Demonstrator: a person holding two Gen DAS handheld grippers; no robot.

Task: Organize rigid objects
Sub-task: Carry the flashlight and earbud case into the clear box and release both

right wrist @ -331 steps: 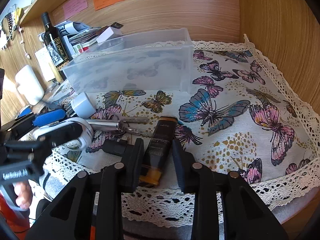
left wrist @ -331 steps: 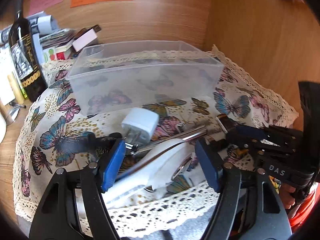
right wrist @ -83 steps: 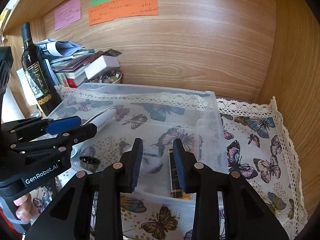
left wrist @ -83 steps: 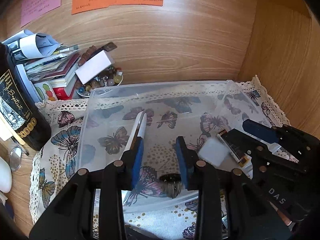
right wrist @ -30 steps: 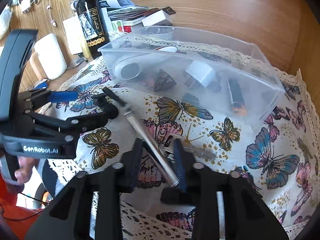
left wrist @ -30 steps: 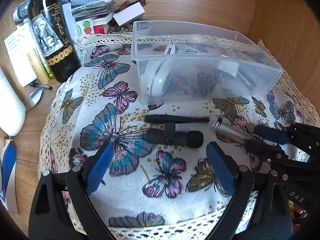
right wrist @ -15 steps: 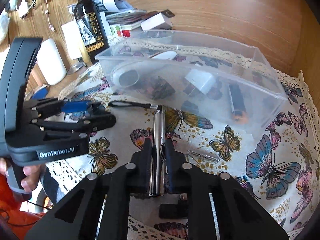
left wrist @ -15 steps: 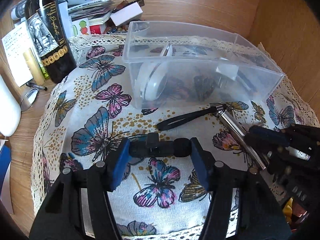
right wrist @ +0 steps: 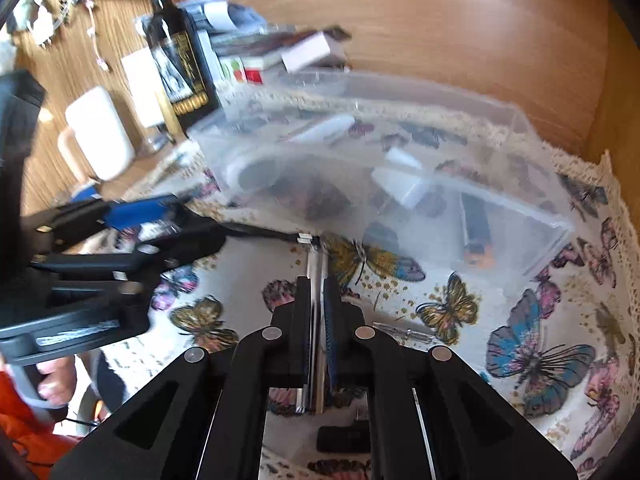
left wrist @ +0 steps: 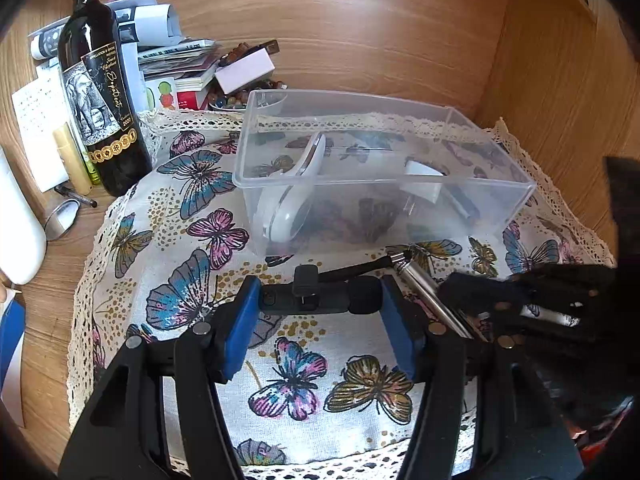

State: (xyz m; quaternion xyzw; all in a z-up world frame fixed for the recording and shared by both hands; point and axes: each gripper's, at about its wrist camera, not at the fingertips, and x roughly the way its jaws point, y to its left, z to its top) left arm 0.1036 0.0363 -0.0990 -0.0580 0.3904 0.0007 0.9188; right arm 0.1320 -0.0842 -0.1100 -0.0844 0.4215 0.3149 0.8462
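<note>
Both grippers are loaded and the sorting looks well along. The left gripper (left wrist: 316, 300) has its blue pads pressed against the two ends of a short black device (left wrist: 320, 299), a clip-backed stick with a rounded foam-like tip, held crosswise just off the butterfly cloth (left wrist: 200, 184). The right gripper (right wrist: 316, 312) is pinched tight on a slim metal cylinder (right wrist: 316, 268), which runs forward between its fingers; a black strap (left wrist: 352, 269) trails from the cylinder's far end across the cloth.

Just beyond both tools stands the clear plastic bin (left wrist: 500, 184), already holding a white curved handle-shaped piece (left wrist: 288, 204), a white plug adapter (left wrist: 420, 180) and a dark tube with an orange end (right wrist: 476, 232). My guess is that the carrying step is in hand: each piece needs lifting over the near wall and letting go inside, with the strap kept from snagging on the rim. A small black piece (right wrist: 344, 438) and a thin metal clip (right wrist: 404, 334) lie on the cloth near the right gripper, not yet collected.

As for writing, the wine bottle (left wrist: 100, 92) at the left carries an elephant label with a script name, "2020" and "APPELLATION" in small print above. The coloured notes on the back panel are too small to read.
</note>
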